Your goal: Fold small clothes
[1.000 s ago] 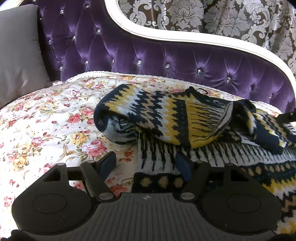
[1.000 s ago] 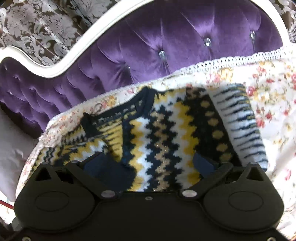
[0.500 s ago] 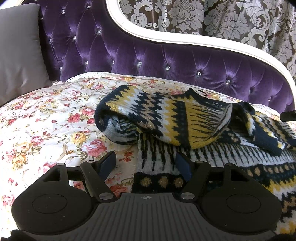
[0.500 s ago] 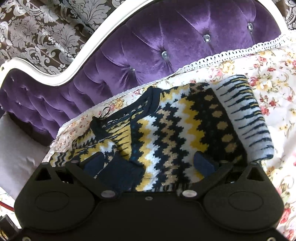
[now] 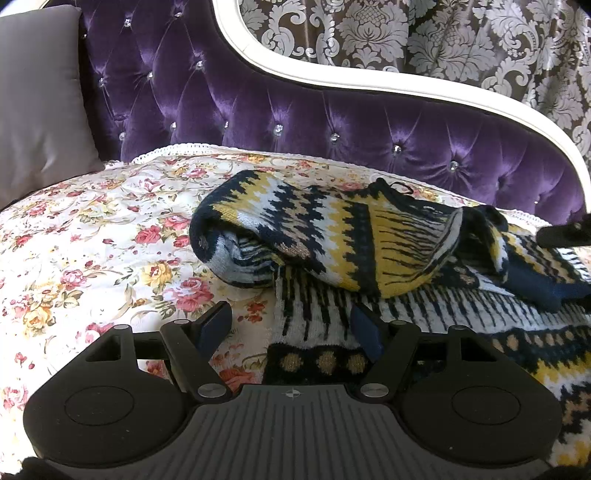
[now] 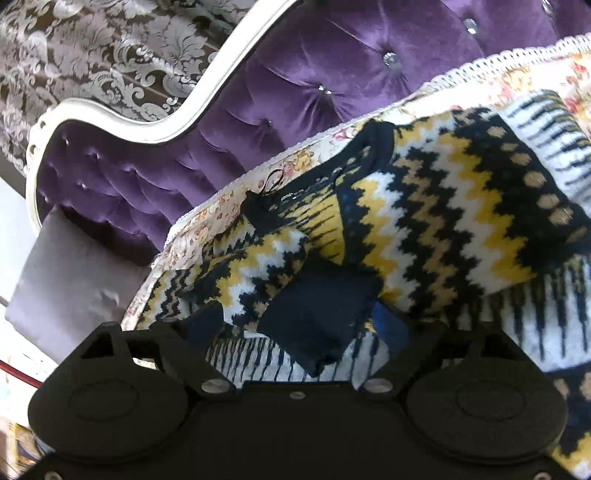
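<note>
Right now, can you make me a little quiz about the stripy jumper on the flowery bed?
1. True or false: the left gripper is open.
2. The sweater lies on: A) a floral bedspread, B) a wooden floor, C) a chair.
3. Fill in: the tufted headboard is ____ velvet.

Key: 1 true; 2 A; 3 purple.

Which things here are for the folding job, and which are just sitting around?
For the job:
- knitted sweater
- left gripper, open
- right gripper, open

Just there:
- floral bedspread
- purple headboard
- gray pillow
- patterned wallpaper
</note>
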A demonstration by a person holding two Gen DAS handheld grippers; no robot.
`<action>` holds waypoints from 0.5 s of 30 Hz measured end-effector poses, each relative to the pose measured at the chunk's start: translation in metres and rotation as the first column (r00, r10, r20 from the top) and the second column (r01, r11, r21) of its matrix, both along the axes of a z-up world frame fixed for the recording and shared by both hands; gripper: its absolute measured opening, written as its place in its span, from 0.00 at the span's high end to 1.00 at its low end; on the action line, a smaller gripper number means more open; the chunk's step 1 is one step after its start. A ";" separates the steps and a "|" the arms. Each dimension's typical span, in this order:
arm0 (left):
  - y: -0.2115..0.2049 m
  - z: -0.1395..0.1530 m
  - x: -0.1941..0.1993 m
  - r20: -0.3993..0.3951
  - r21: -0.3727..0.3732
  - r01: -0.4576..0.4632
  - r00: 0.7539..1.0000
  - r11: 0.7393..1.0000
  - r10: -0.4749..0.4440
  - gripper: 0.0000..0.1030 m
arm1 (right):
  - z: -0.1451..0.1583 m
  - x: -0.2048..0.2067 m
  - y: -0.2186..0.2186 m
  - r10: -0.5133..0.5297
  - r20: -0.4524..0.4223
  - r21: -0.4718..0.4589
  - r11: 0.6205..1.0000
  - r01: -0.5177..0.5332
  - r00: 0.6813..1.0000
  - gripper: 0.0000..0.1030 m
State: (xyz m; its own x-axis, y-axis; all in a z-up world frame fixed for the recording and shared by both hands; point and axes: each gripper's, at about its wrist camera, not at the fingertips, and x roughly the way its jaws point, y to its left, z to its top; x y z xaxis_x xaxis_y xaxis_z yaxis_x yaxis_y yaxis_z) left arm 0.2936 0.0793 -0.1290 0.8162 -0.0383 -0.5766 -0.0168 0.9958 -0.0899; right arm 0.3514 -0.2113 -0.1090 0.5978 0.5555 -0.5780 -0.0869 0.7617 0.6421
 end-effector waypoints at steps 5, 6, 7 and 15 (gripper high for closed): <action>0.000 0.000 0.000 0.001 -0.003 0.001 1.000 1.000 -0.001 0.33 | 0.006 0.009 0.016 0.034 -0.004 -0.068 0.997 -0.035 0.999 0.87; 0.001 0.000 0.000 0.000 -0.003 0.002 1.000 1.000 -0.002 0.33 | 0.014 0.009 0.020 0.046 0.016 -0.105 0.993 -0.044 0.999 0.87; 0.001 0.000 0.000 -0.001 -0.002 0.003 1.000 1.000 -0.003 0.33 | 0.024 0.008 0.023 0.065 0.051 -0.137 0.989 -0.058 0.997 0.87; 0.002 0.002 0.001 -0.006 -0.007 0.010 1.000 1.000 -0.010 0.33 | 0.105 0.023 -0.026 0.012 0.216 -0.381 0.922 0.073 0.976 0.89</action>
State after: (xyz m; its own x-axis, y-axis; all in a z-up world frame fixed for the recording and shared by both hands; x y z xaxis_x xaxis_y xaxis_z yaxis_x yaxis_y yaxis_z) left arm 0.2942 0.0808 -0.1272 0.8120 -0.0504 -0.5814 -0.0075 0.9953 -0.0968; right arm 0.3739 -0.2370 -0.0041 0.7417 0.2954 -0.6021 -0.1602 0.9498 0.2687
